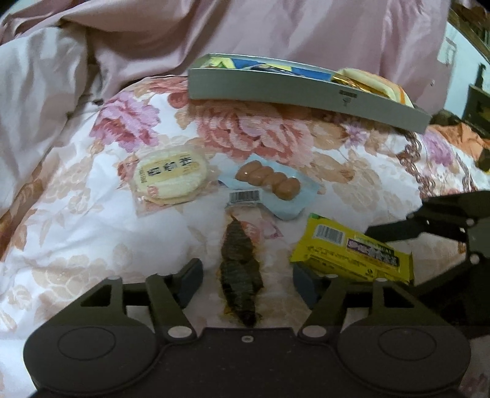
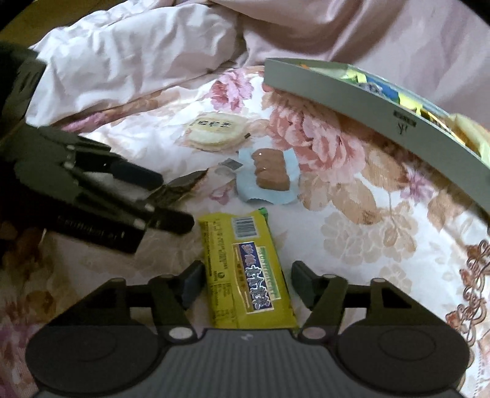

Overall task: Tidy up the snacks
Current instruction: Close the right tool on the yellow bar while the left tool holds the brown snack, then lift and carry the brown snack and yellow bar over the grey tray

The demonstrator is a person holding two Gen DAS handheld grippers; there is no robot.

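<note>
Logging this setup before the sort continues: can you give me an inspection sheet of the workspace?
Surface: floral quilt on a bed, soft and uneven.
Job's things: grey box partly filled with snacks; loose on the quilt are a round rice cracker, sausage pack, dark dried snack and yellow bar.
Clutter: nothing seen.
Grippers: left tool open, straddling the dried snack; right tool open, straddling the yellow bar.
Cables: nothing seen.
Surroundings: pink bedding bunched behind the box.

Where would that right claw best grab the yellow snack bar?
Across its narrow width, near the middle. The yellow snack bar lies flat, pointing straight away between the open right gripper, so coming down from above lets the fingers close on both long edges.
</note>
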